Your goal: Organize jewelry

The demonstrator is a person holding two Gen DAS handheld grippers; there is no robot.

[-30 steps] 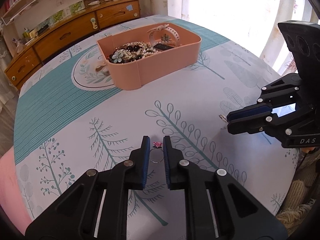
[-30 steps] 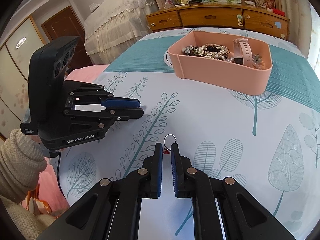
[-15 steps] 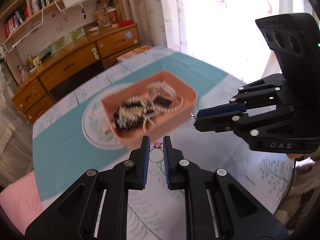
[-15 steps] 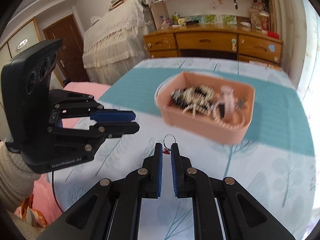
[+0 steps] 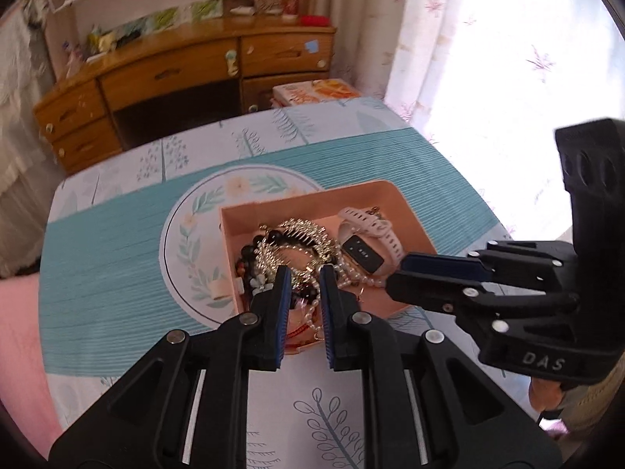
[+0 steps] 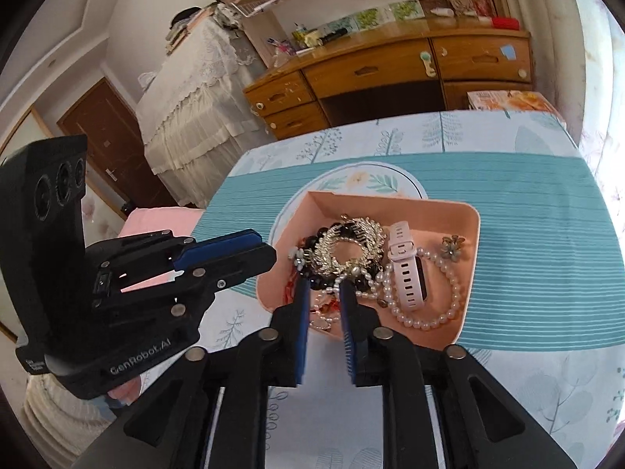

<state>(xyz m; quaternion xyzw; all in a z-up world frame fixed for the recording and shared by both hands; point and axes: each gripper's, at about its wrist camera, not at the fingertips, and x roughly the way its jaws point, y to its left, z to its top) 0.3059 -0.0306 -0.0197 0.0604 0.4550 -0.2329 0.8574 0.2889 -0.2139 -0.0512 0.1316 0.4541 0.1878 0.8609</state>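
Note:
A pink tray (image 5: 406, 211) (image 6: 466, 269) on the table holds a heap of jewelry: a gold leaf bracelet (image 6: 351, 244), black beads, a pearl necklace (image 6: 437, 312) and a pink smartwatch (image 5: 367, 234) (image 6: 408, 273). My left gripper (image 5: 306, 273) hovers over the tray's near left part with jaws slightly apart and nothing between them. My right gripper (image 6: 322, 289) hovers over the tray's near edge, jaws slightly apart and empty. A small ring (image 6: 321, 325) lies in the tray under it. Each gripper shows in the other's view.
The table has a white leaf-print cloth with a teal band (image 6: 527, 211). A wooden dresser (image 6: 390, 70) stands behind the table. A bed with white lace cover (image 6: 195, 117) is at the left. A bright curtained window (image 5: 488, 39) is at the right.
Both grippers moved forward over the pink tray. Their jaws opened a little, and the rings they held are no longer between the fingers.

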